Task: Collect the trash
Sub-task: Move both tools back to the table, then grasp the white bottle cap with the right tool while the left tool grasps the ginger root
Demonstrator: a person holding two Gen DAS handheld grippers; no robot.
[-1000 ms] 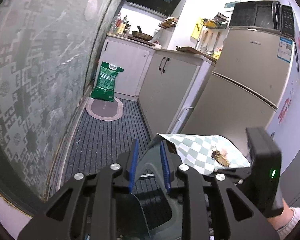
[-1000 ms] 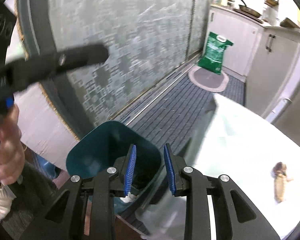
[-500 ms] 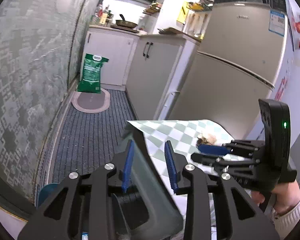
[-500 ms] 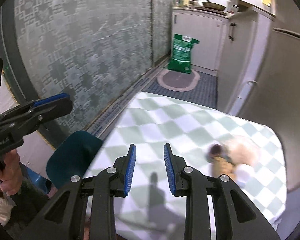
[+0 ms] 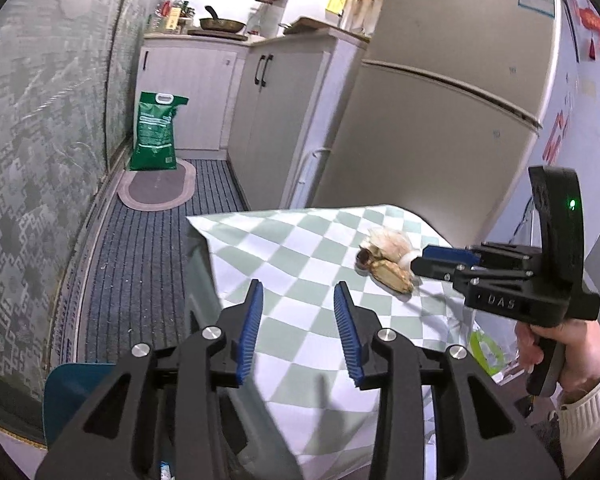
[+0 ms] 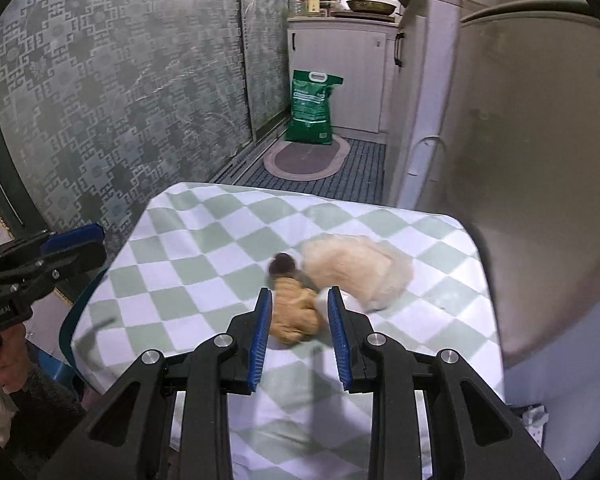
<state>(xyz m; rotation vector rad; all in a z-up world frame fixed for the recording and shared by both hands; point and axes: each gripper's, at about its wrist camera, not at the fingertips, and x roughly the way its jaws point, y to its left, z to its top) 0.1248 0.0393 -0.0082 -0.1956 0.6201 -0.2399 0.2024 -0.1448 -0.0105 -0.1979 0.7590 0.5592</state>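
Note:
A heap of trash lies on the green-and-white checked tablecloth (image 6: 204,256): a tan crumpled scrap (image 6: 294,312), a small dark brown piece (image 6: 282,264) and a pale fluffy wad (image 6: 356,264). My right gripper (image 6: 298,320) is open, its blue pads either side of the tan scrap. In the left wrist view the trash (image 5: 386,260) lies at the right gripper's tips (image 5: 424,262). My left gripper (image 5: 298,320) is open and empty over the cloth's near left part. A teal bin (image 5: 72,396) stands low at the table's left edge.
A beige fridge (image 5: 452,92) stands right behind the table. White cabinets (image 5: 280,96) and a green bag (image 5: 154,132) on a grey oval mat are farther back. A patterned glass wall (image 5: 40,120) runs along the left. A striped dark floor mat (image 5: 140,264) fills the aisle.
Both grippers swung from over the teal bin to above the table. The right gripper moved forward onto the trash heap, its pads now flanking the tan scrap.

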